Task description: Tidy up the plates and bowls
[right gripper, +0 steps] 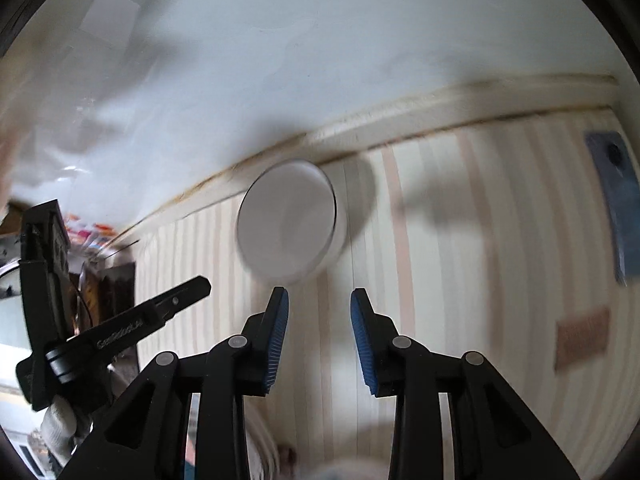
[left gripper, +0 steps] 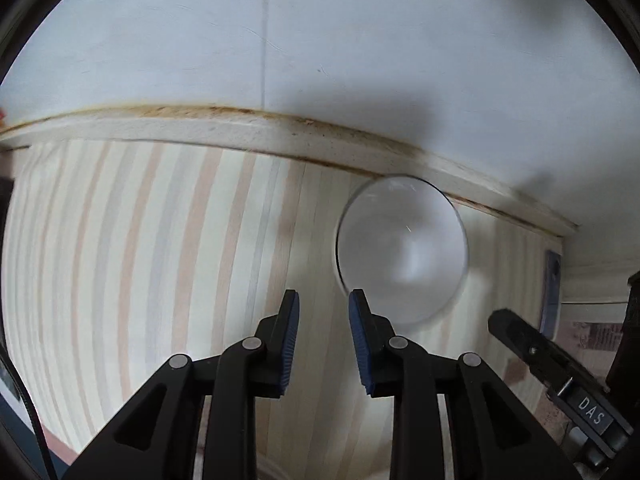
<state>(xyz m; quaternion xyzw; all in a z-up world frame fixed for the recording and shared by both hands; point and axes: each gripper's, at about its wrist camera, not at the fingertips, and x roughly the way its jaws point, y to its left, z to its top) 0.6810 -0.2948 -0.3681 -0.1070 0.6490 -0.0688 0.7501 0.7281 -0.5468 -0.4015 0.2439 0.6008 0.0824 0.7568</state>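
Observation:
A white bowl [left gripper: 402,250] sits on the striped tabletop [left gripper: 160,240] close to the wall trim; it also shows in the right wrist view [right gripper: 286,220], blurred. My left gripper [left gripper: 323,304] is open and empty, just short of the bowl's near left rim. My right gripper [right gripper: 319,300] is open and empty, a little short of the bowl's near edge. The other gripper's arm shows at the right edge of the left wrist view [left gripper: 560,372] and at the left of the right wrist view [right gripper: 132,320].
A white wall [left gripper: 320,40] with a stained wooden trim strip [left gripper: 240,128] bounds the table's far side. A blue flat object [right gripper: 614,196] and a brown patch [right gripper: 582,338] lie on the table to the right. Clutter stands at the far left [right gripper: 92,236].

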